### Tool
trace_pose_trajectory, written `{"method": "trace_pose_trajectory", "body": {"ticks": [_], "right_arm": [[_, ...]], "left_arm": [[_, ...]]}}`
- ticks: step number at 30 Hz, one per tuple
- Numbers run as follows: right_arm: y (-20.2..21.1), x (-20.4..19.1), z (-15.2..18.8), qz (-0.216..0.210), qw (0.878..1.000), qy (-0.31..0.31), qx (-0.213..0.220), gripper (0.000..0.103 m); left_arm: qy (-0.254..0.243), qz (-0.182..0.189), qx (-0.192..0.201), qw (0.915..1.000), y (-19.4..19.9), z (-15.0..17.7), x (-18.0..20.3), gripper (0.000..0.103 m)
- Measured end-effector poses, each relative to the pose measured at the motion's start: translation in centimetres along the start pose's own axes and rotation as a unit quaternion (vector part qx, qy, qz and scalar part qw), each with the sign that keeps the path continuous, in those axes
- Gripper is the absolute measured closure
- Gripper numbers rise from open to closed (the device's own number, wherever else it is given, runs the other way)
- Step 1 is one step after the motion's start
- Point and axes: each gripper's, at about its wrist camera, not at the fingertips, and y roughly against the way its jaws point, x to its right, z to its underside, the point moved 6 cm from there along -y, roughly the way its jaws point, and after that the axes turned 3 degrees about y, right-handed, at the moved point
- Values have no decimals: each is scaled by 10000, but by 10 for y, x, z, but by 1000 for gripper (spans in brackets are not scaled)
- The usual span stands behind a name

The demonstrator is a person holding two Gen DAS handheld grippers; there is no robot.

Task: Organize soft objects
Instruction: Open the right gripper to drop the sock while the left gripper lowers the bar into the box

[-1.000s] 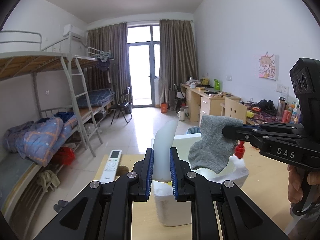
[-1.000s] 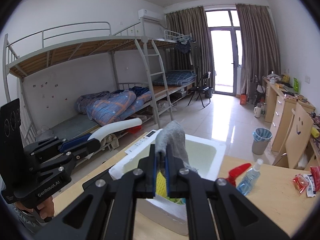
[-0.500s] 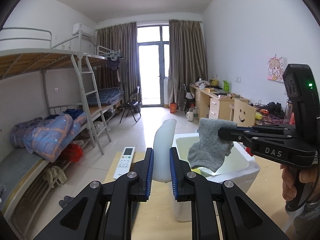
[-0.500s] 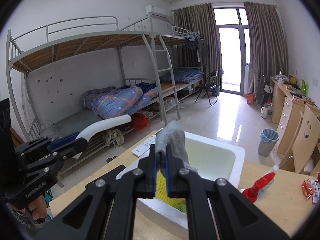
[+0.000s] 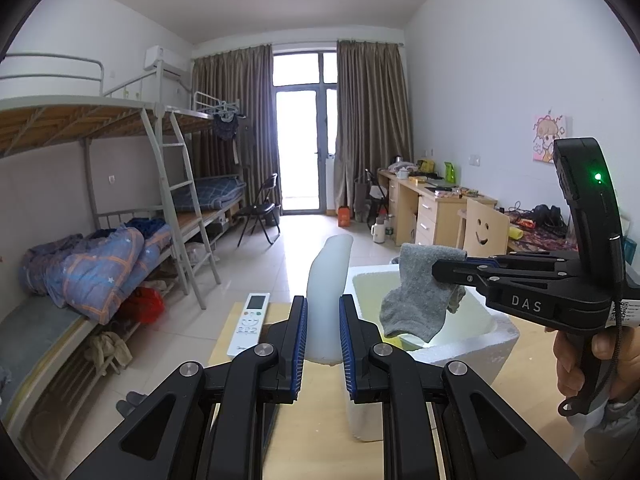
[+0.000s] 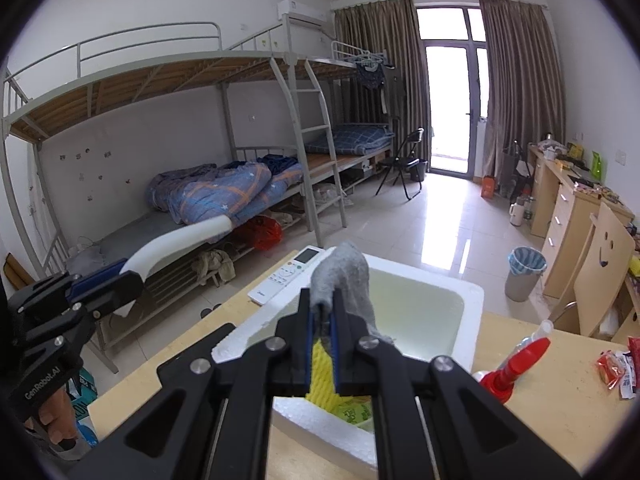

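Observation:
A grey sock (image 6: 348, 276) hangs over the open white foam box (image 6: 472, 320), pinched at its top by my right gripper (image 6: 324, 300). Its jaws are beginning to open, with the sock still between the pads. In the left wrist view the sock (image 5: 416, 300) dangles from the right gripper (image 5: 436, 270) above the box (image 5: 488, 340). My left gripper (image 5: 323, 304) is shut on a curved white foam strip (image 5: 330, 276), held left of the box. Something yellow (image 6: 320, 376) lies inside the box.
A white remote (image 5: 252, 322) lies on the wooden table (image 5: 320, 384) left of the box. A red-capped spray bottle (image 6: 516, 368) and snack packets (image 6: 616, 364) sit to the right. A bunk bed (image 6: 224, 192) stands beyond the table's left edge.
Both views have drifted a little. The sock stays above the box in the right gripper, and the foam strip stays in the left gripper.

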Motion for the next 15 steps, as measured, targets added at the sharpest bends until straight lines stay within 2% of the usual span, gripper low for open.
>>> {"method": "trace_pose_trajectory", "body": {"ticks": [1,3,5,15], "right_arm": [[0,0,0,37,10000,4,-18,84],[1,3,0,84,10000,-45,11,45],[3,5,0,145,9999,-51,54,30],[12,-1,-1,111,9999,53,88,23]], "left_arm": [[-2,-4,2,10000,0,0,0,86],[4,0,0,10000,-1,0,0,86],[11,1,-1,10000,-1,0,1,86],[-3,29,-15,10000,-1,1,4,86]]}}
